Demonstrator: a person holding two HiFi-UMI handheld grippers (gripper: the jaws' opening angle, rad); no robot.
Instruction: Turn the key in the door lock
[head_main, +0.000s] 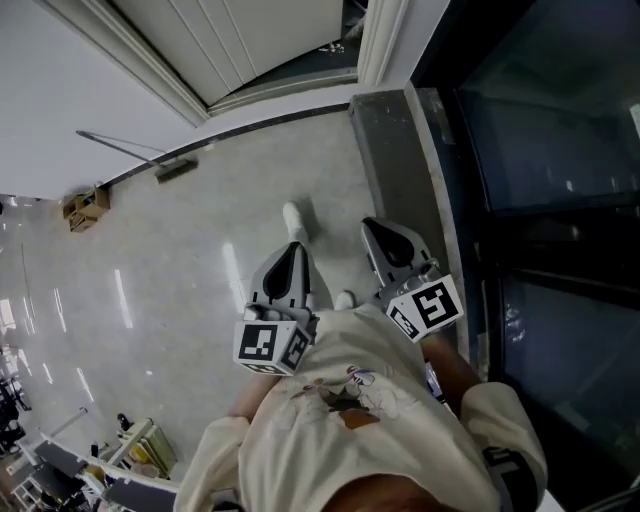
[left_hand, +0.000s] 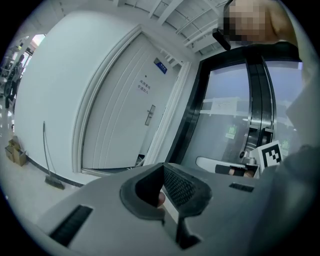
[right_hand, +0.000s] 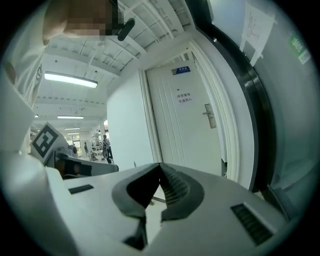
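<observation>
On the pale polished hallway floor: a person in a cream top stands a few steps short of the door, one grey two-jaw gripper in each hand, both held out in front at about waist height.
Left gripper: jaws pressed together at the tips and gripping nothing; it faces the door from well apart.
Right gripper: jaws clenched tight on nothing; it is just beside the left one and nearer the dark glass wall.
Door: a tall white panelled door in a white frame, with a small blue sign near its top.
Lock: a narrow silver handle plate on the door's edge nearest the glass wall, at mid height, far out of reach of both grippers.
Key: none can be made out; the plate is too small to show one.
Step in hand: the approach, as I judge it; neither gripper has reached the lock.
Next move: probably closing the distance to the plate, then parting one gripper's jaws to take the key's head squarely before any turn.
</observation>
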